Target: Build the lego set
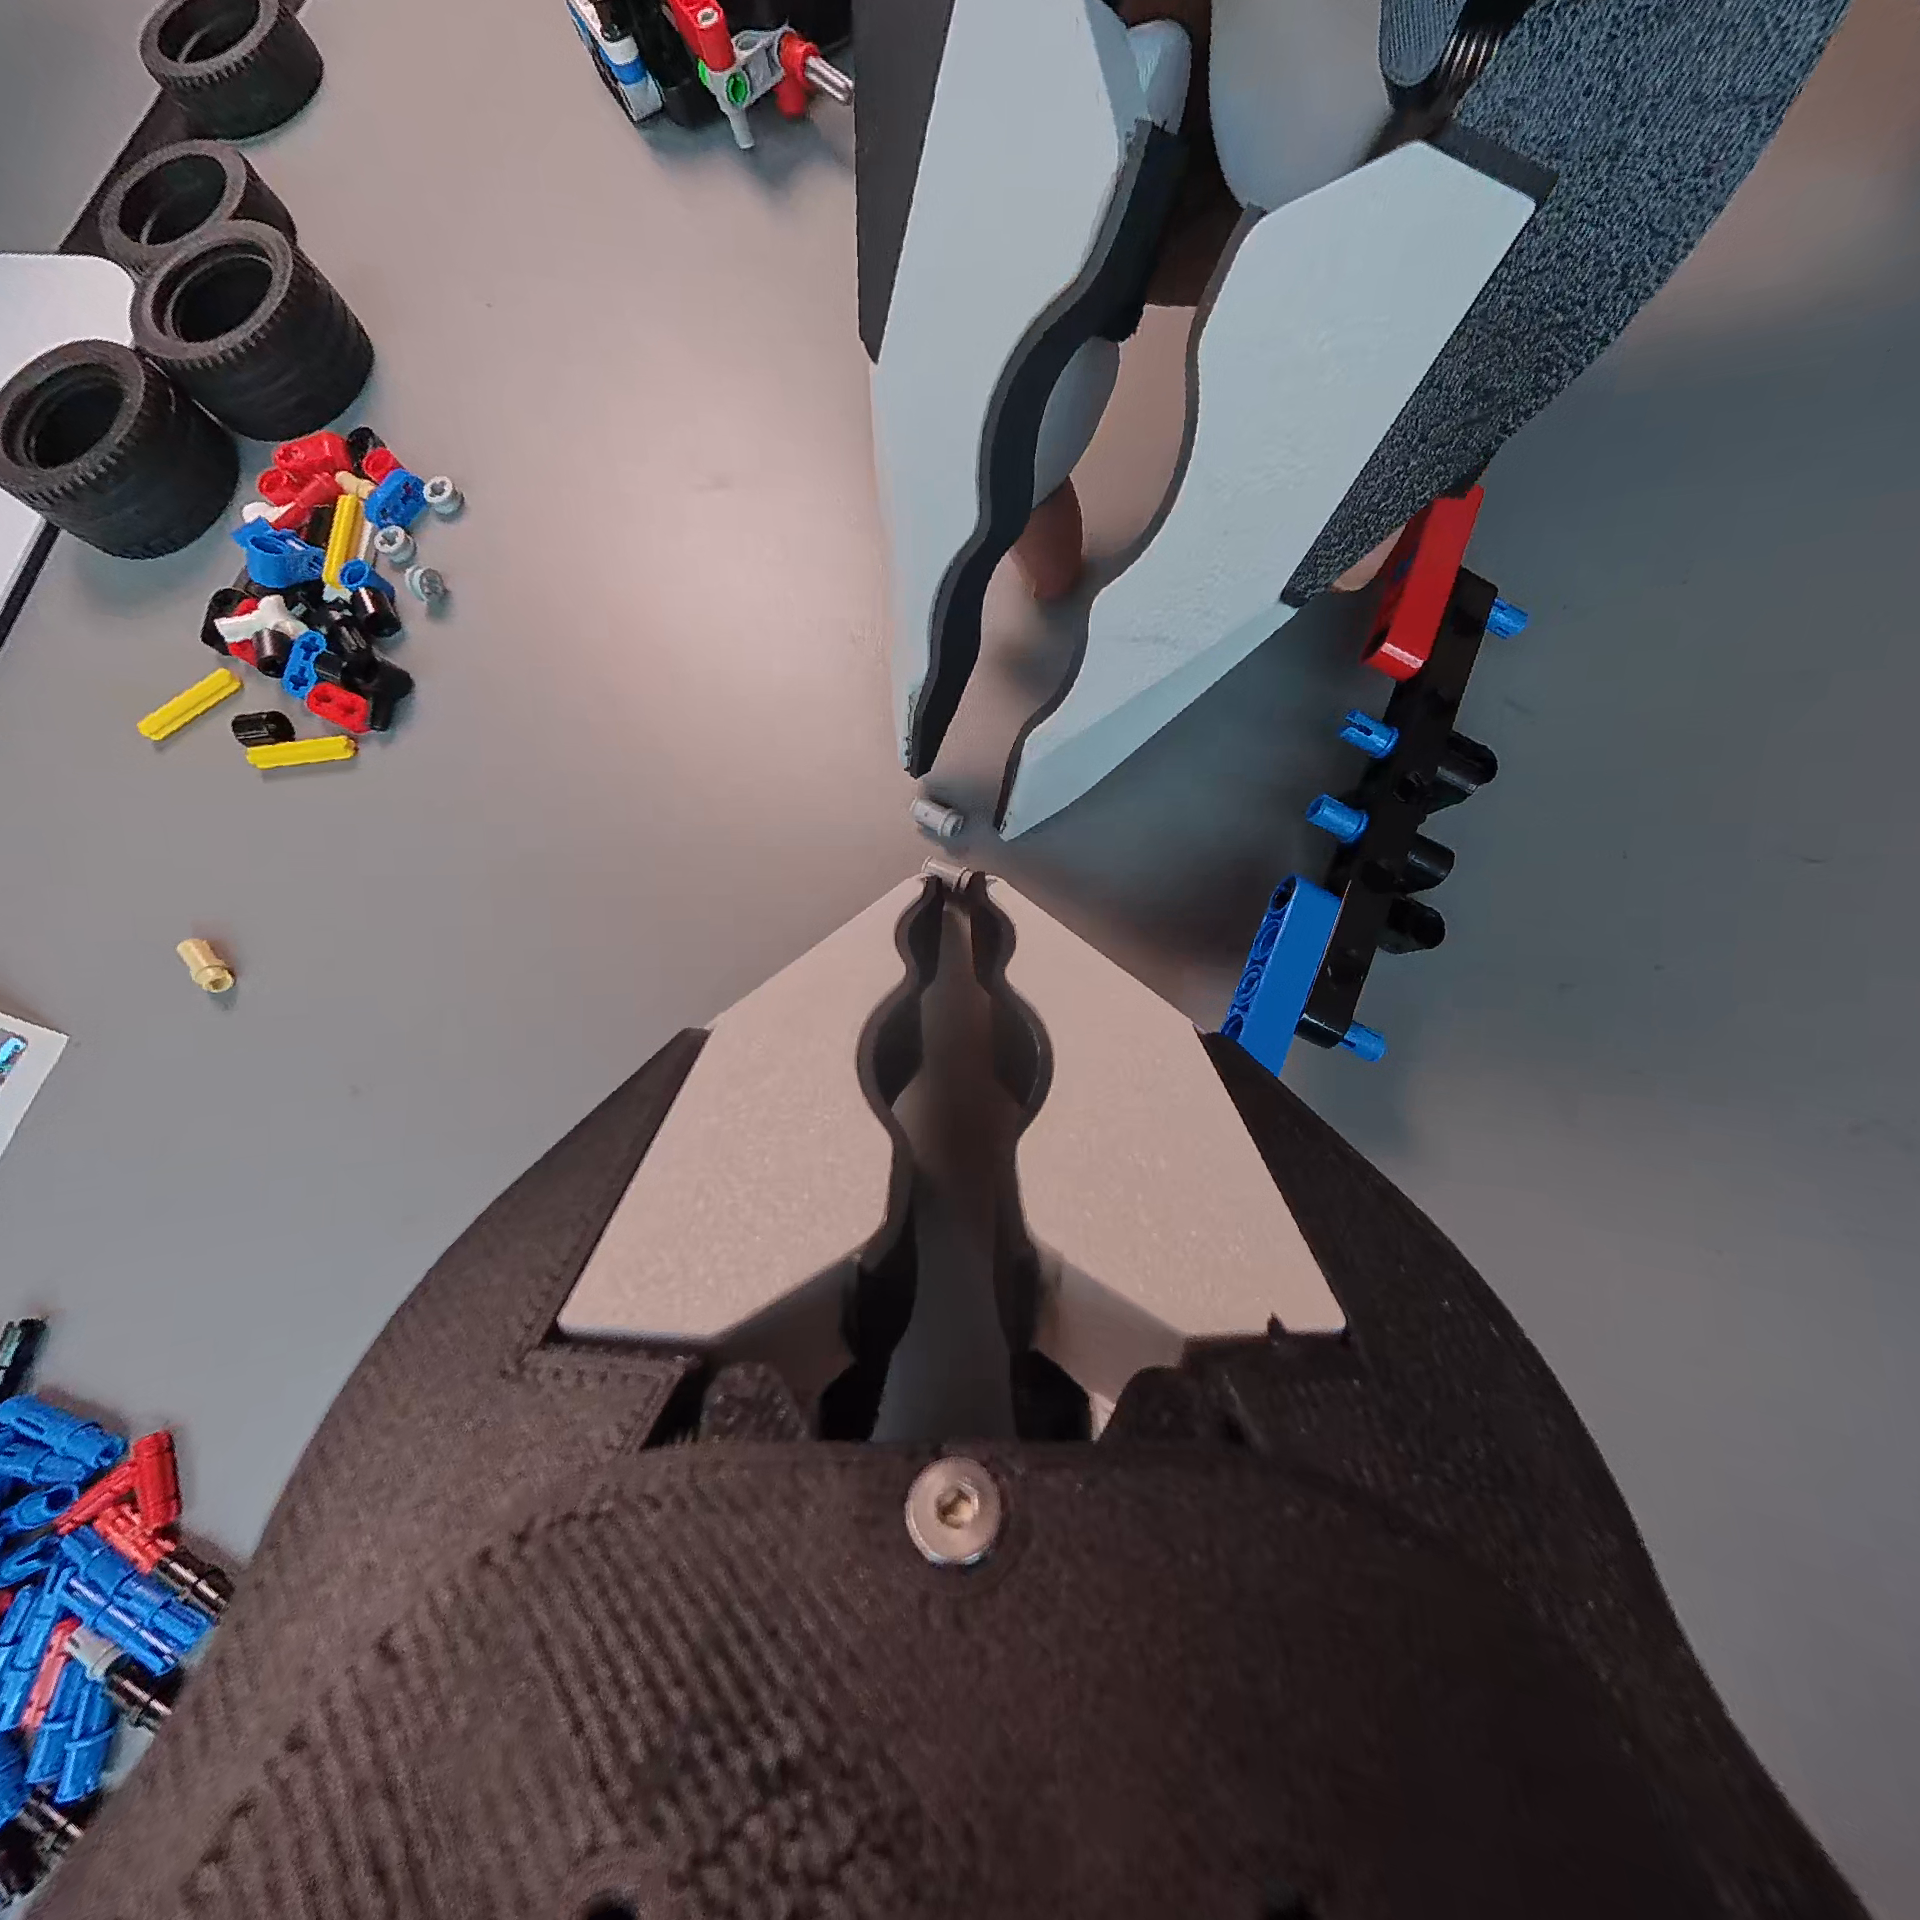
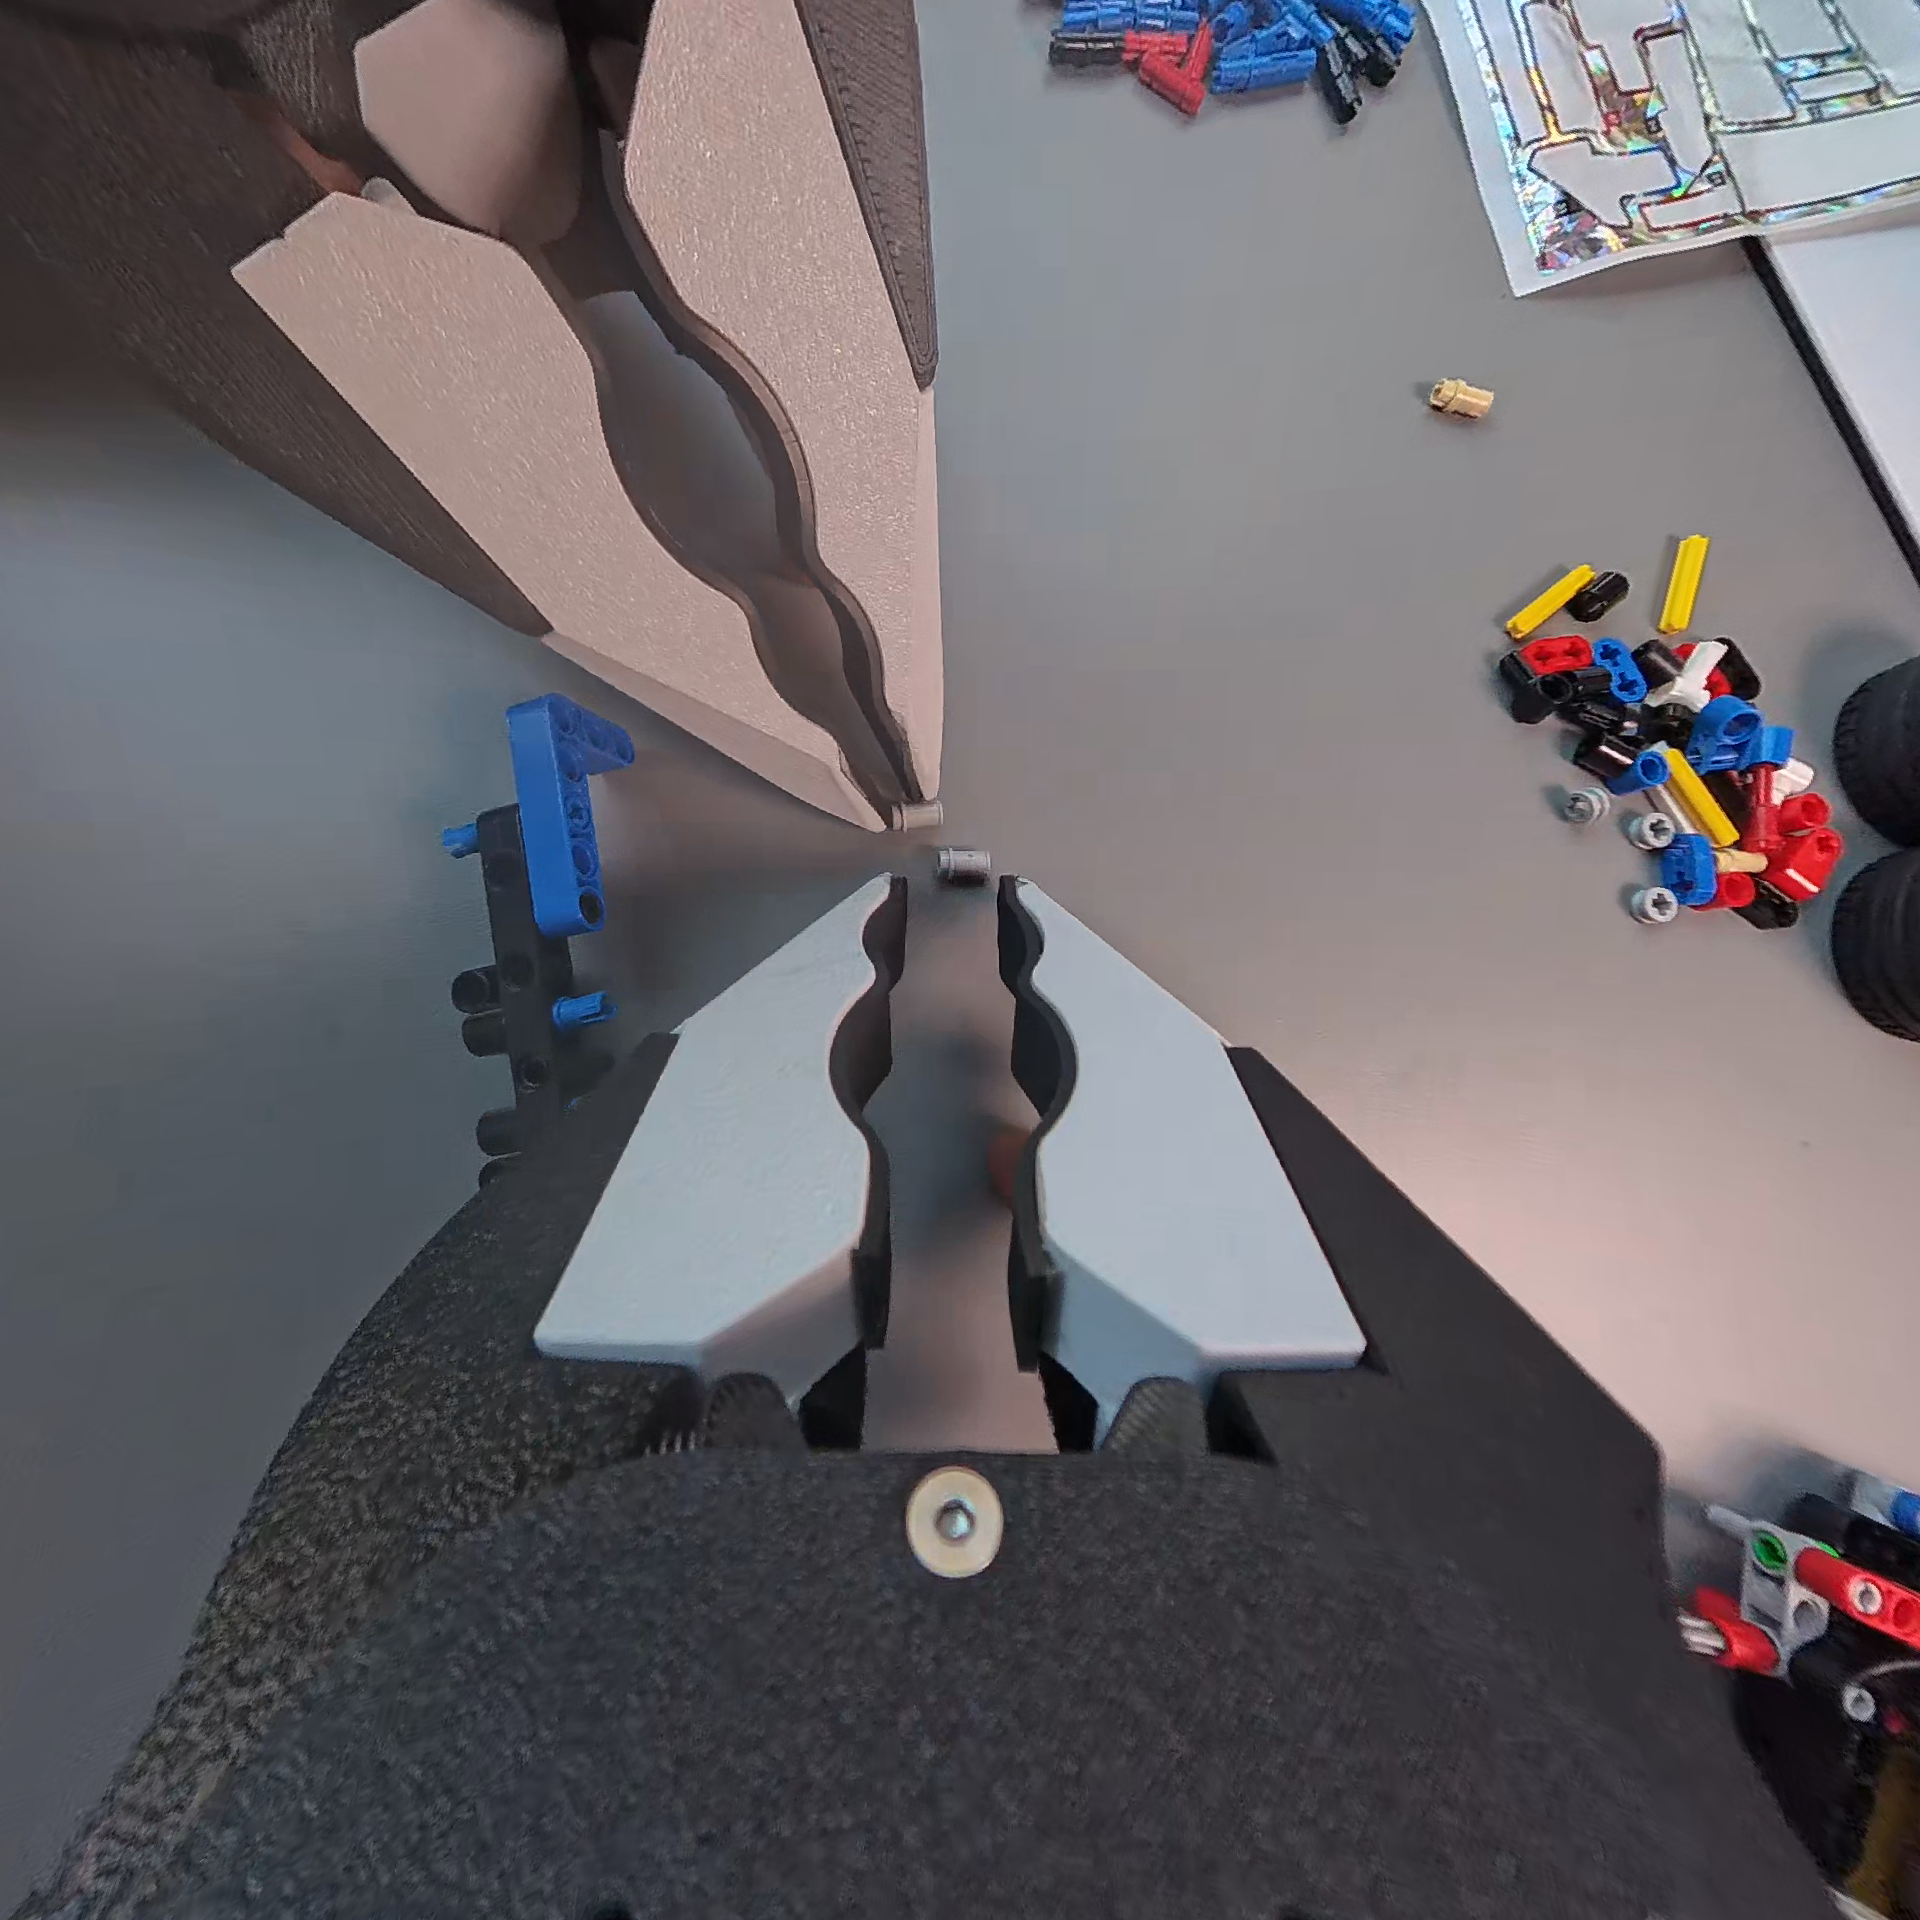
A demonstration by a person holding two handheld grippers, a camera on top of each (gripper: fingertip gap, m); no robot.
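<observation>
1. Left gripper (image 1: 954, 883): fingers pinched together, clamping a small grey pin (image 1: 951, 871) at the tips.
2. Right gripper (image 2: 951, 883): fingers parted, nothing between them, tips pointing at the left gripper's tips, close but apart.

A small grey pin (image 1: 950, 873) is pinched at the left gripper's (image 1: 954, 883) tips, lying crosswise, just off a short grey bush (image 1: 937, 817) that lies on its side on the grey table between the two grippers' tips. A black beam (image 1: 1392, 831) studded with blue and black pins lies flat near them, with a blue beam (image 1: 1283, 966) at one end and a red beam (image 1: 1423, 582) at the other. Farther off lie a mixed heap of small parts (image 1: 312, 592), a lone tan pin (image 1: 206, 966), black tyres (image 1: 249, 322), a pile of blue pins (image 1: 73, 1558) and a partly built assembly (image 1: 707, 62).
</observation>
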